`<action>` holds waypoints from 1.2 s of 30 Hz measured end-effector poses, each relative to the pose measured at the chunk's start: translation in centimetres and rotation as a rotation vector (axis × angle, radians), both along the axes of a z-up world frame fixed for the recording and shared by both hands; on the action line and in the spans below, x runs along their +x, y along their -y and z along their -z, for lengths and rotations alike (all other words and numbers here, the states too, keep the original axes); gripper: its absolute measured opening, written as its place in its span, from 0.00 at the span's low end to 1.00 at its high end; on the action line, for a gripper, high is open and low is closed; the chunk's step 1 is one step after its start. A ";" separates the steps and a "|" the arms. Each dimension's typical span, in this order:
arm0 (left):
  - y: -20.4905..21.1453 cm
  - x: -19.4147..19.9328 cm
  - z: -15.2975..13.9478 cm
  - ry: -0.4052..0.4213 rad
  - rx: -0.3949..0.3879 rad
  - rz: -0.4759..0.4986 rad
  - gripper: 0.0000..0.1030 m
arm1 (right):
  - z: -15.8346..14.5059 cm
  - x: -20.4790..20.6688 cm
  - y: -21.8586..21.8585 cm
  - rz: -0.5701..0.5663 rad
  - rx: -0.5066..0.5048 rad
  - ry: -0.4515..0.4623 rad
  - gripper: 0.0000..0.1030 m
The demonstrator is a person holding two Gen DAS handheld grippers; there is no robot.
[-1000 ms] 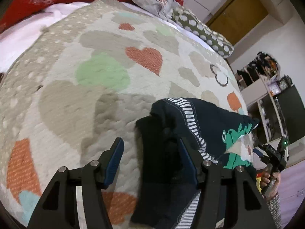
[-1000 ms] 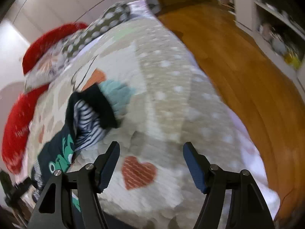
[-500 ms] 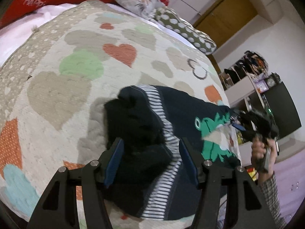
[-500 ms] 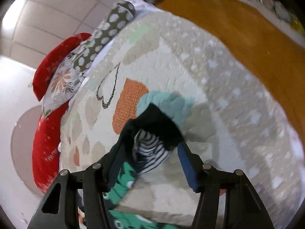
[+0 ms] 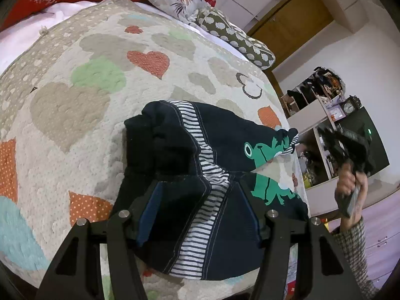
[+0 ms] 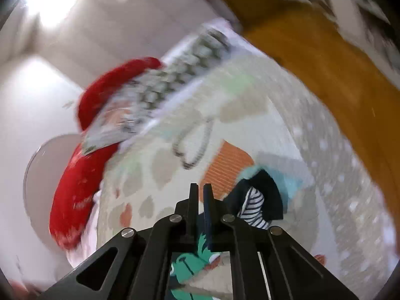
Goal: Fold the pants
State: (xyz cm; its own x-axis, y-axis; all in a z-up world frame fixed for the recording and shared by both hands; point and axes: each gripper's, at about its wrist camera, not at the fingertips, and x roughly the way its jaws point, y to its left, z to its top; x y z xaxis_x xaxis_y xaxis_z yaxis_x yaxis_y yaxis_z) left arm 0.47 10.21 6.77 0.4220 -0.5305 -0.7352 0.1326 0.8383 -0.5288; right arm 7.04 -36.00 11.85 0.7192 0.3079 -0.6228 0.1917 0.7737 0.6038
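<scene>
Navy cotton pants (image 5: 200,165) with a striped side band and green frog print lie bunched on the bed's heart-patterned quilt (image 5: 82,100), near its front edge. Our left tool (image 5: 200,210) stands half-wide, fabric heaped between its fingers; we can't tell whether the pads press it. Our right tool (image 6: 200,200) has just clamped narrow; the far pants corner drapes beside its fingers, whether pinched we can't tell.

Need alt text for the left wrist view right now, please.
Dark navy pants with striped side panels and a green frog print lie bunched on a heart-patterned bedspread, between the left gripper fingers. Pillows sit behind.
</scene>
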 end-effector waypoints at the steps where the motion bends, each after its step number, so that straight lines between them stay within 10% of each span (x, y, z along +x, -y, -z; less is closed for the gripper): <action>1: -0.1 -0.1 0.0 0.002 -0.002 0.000 0.57 | -0.2 -0.7 0.1 -0.011 -0.010 0.014 0.05; 7: -0.5 -0.6 0.4 -0.005 -0.027 -0.022 0.57 | 3.2 -3.6 2.5 -0.010 -0.029 -0.110 0.10; 11: -0.8 -1.6 0.3 0.001 -0.066 -0.043 0.58 | 3.8 -1.9 2.3 0.015 0.089 -0.118 0.64; 18: -1.8 -2.7 0.9 -0.011 -0.110 -0.074 0.60 | 6.6 3.8 0.5 0.115 0.107 -0.304 0.62; 21: -2.3 -3.1 1.1 -0.012 -0.116 -0.078 0.60 | 8.2 5.2 0.4 0.186 0.059 -0.406 0.09; 31: -3.1 -3.8 1.7 -0.007 -0.154 -0.083 0.60 | -1.6 0.7 -2.4 -0.042 -0.032 -0.002 0.07; 36: -2.9 -4.0 2.3 -0.037 -0.157 -0.087 0.60 | 5.5 -3.2 1.5 0.040 -0.080 -0.179 0.09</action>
State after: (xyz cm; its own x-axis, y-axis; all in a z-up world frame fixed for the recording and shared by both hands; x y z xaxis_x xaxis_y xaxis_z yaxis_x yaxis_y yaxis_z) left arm -3.53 13.11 4.47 0.4459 -0.6023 -0.6621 0.0413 0.7528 -0.6569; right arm 3.84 -37.49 6.35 0.6054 0.2258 -0.7632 0.3219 0.8075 0.4943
